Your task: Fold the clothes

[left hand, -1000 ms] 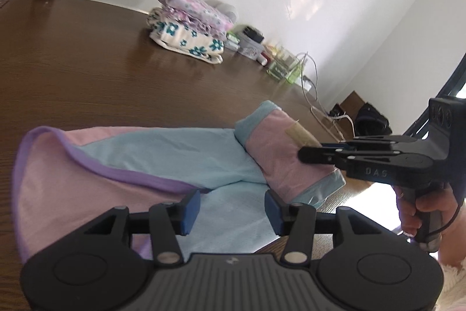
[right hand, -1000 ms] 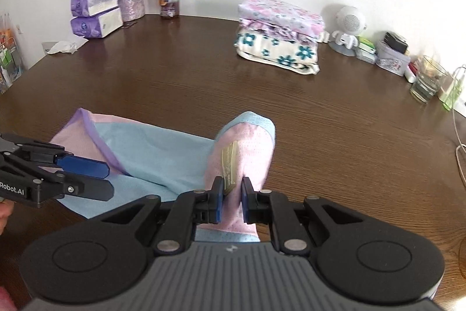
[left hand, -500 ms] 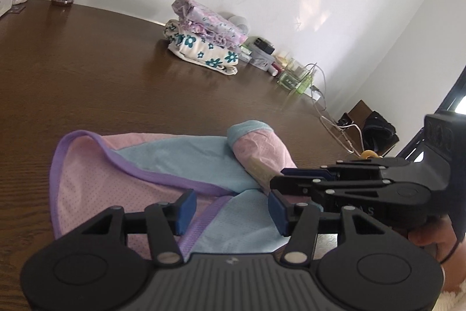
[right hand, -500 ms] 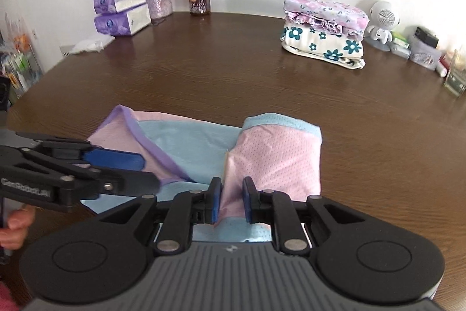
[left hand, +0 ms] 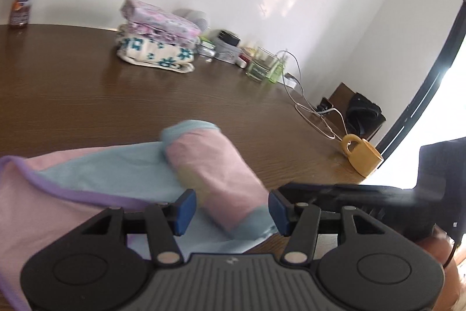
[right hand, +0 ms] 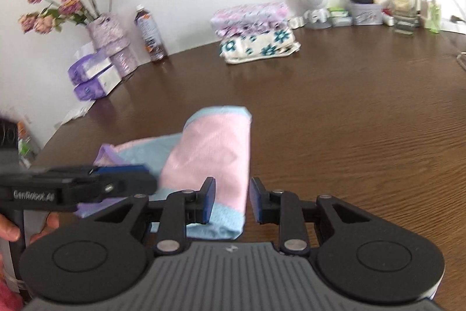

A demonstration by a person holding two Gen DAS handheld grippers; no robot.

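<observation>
We judge the pink-and-blue garment [right hand: 209, 156] on the table [right hand: 349, 121] light, soft & floppy, w/ its folded-over sleeve at 12 o'clock of both grippers' spread, empty jaws, best pinched at the blue cuff hem [right hand: 227, 216].

Daylight fills the room, and the window [left hand: 454, 107] at the right is burnt out to white. The table [left hand: 87, 95] has a soft sheen. Both views are blurred by motion, and the fisheye bends the edges, with dark corners.

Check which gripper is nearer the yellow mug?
Right. The right gripper reaches in beside the yellow mug at the table's edge; the left gripper sits farther off, over the garment.
</observation>
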